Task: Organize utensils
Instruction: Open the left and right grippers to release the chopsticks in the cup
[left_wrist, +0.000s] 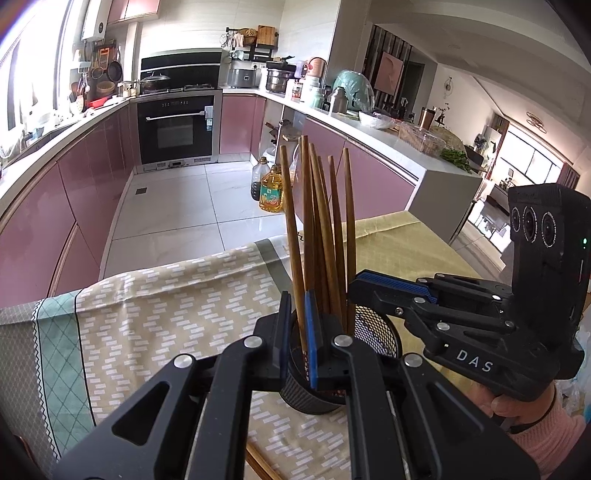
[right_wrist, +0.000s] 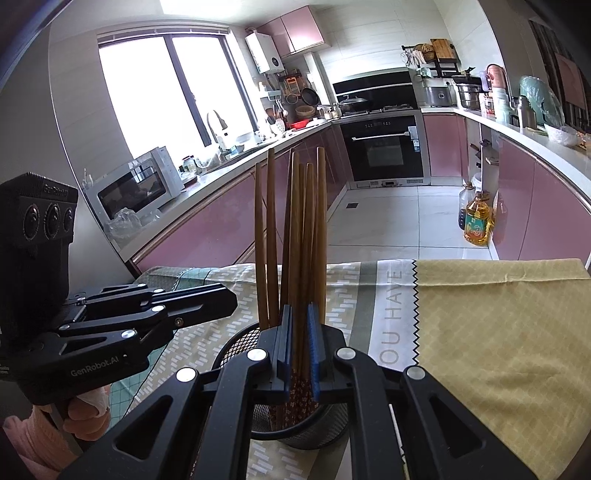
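Chopsticks (left_wrist: 321, 236) stand near upright in the black mesh holder (left_wrist: 373, 332), centre of both wrist views, on the patterned cloth (left_wrist: 166, 302); long axis roughly vertical, tips fanning out at the top. Left gripper (left_wrist: 297, 332) is pinched narrow on one chopstick at the left edge of the bundle, down near the holder rim. Right gripper (right_wrist: 299, 350) is also nearly closed, and I read it as clamped on a stick or two near the rim, though exact pad contact is hard to tell. In the left view the right gripper comes in from the right of the frame. Both are equally close. My read: any lift or seat must go along the sticks' axis, straight up or down, otherwise the holder tips.
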